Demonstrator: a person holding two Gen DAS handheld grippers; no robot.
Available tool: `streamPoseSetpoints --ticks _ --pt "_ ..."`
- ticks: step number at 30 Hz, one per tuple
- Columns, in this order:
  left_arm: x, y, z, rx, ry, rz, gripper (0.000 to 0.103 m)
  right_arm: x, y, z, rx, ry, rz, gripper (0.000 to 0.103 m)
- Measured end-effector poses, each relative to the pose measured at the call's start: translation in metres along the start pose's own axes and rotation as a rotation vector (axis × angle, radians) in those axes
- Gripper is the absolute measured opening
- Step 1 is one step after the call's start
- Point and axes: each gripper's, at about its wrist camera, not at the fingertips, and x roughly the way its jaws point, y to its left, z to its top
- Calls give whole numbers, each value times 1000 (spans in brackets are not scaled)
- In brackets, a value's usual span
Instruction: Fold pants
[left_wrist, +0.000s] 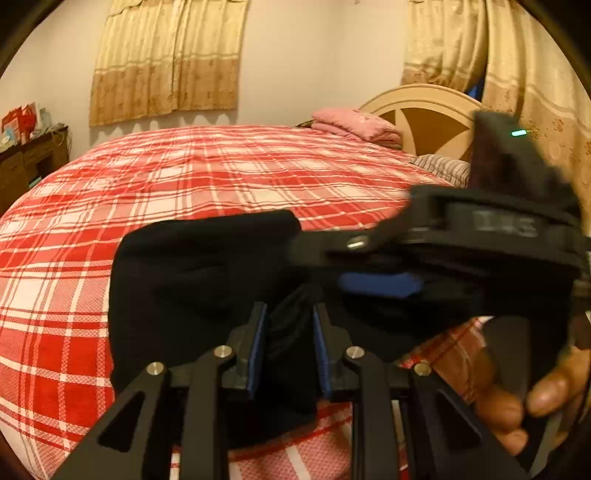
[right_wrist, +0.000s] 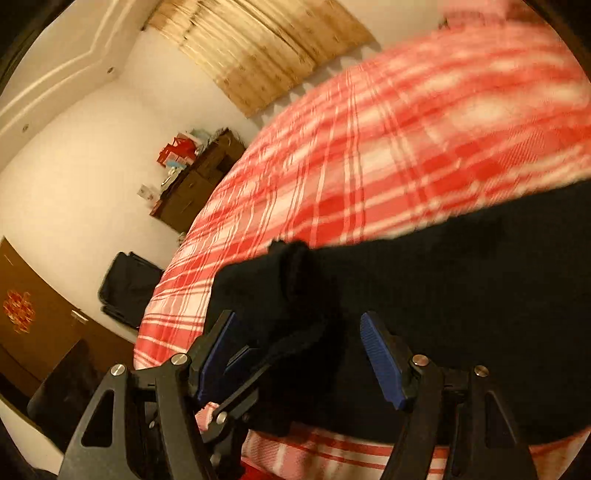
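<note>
Black pants (left_wrist: 192, 280) lie folded on a red plaid bed (left_wrist: 221, 173). My left gripper (left_wrist: 290, 325) is shut on a bunched edge of the pants, fabric pinched between its blue pads (left_wrist: 258, 339). The right gripper shows in the left wrist view (left_wrist: 380, 284), blurred, coming in from the right over the pants, held by a hand (left_wrist: 524, 398). In the right wrist view my right gripper (right_wrist: 299, 347) is open, its blue pads (right_wrist: 380, 354) wide apart over the black pants (right_wrist: 443, 314), with the left gripper's fingers (right_wrist: 240, 373) just inside its left pad.
A folded pink blanket (left_wrist: 354, 123) and a striped pillow (left_wrist: 443, 166) lie by the wooden headboard (left_wrist: 424, 122). A dark dresser (right_wrist: 199, 181) stands by the far wall, a black suitcase (right_wrist: 129, 288) beside the bed. Curtains (left_wrist: 166, 59) hang behind.
</note>
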Motion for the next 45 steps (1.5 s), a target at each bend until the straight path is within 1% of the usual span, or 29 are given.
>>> streamPoseSetpoints --ticks 2,3,5,6,7,8,9,10,12,15,17,18,19,20,23,24,26,29,31,33,35,37,41,44,45 --pt "-3 0 -3 14 -2 -17 26 13 -4 -3 37 49 40 70" --pt "-5 1 -5 17 -2 -20 30 17 -4 -4 41 59 48 70" --pt "-10 7 -7 19 2 -37 31 22 0 -8 31 66 65 70" --pt "-12 10 -8 17 13 -48 36 24 1 -9 22 65 65 67" --pt "-14 14 -10 10 23 -42 41 27 3 -9 15 71 59 60" --pt "-16 19 -12 3 27 -29 50 30 4 -10 11 84 54 52" --pt "-21 24 -14 -4 26 -23 53 34 4 -9 14 94 56 48" --pt "-24 28 -16 -7 26 -20 53 37 5 -10 21 99 60 45" --pt "-34 35 -18 -10 16 2 53 40 7 -11 26 99 60 45" --pt "-49 46 -18 -2 -12 60 53 47 12 -14 35 95 51 46" --pt "-54 56 -17 -12 -28 100 53 53 15 -17 32 90 20 45" --pt "-55 61 -15 -23 -32 115 54 50 16 -20 12 81 -2 44" --pt "-56 67 -14 -41 -34 135 54 50 23 -22 -45 72 -68 30" --pt "-55 72 -14 -58 -33 146 54 52 31 -22 -109 75 -120 24" --pt "-56 88 -12 -122 -30 162 54 46 52 -23 -244 66 -192 19" --pt "-56 90 -12 -134 -32 163 54 37 60 -20 -285 49 -196 19" --pt "-58 93 -8 -157 -40 160 54 14 70 -10 -323 13 -176 19" --pt "-58 91 -2 -146 -51 167 54 -28 73 5 -359 -37 -169 19" --pt "-55 88 2 -133 -53 167 54 -64 68 20 -384 -61 -171 19" --pt "-51 85 7 -126 -53 155 54 -97 59 32 -391 -86 -197 18" --pt "-47 78 12 -112 -57 136 54 -127 39 46 -396 -93 -262 19" --pt "-41 70 18 -99 -61 111 54 -145 17 52 -386 -89 -326 18" --pt "-28 52 27 -67 -47 81 54 -164 -41 56 -317 -42 -425 18" --pt "-14 38 31 -51 -19 55 54 -155 -87 47 -230 9 -482 18" --pt "-10 34 32 -45 -9 50 54 -151 -97 43 -223 21 -496 18"
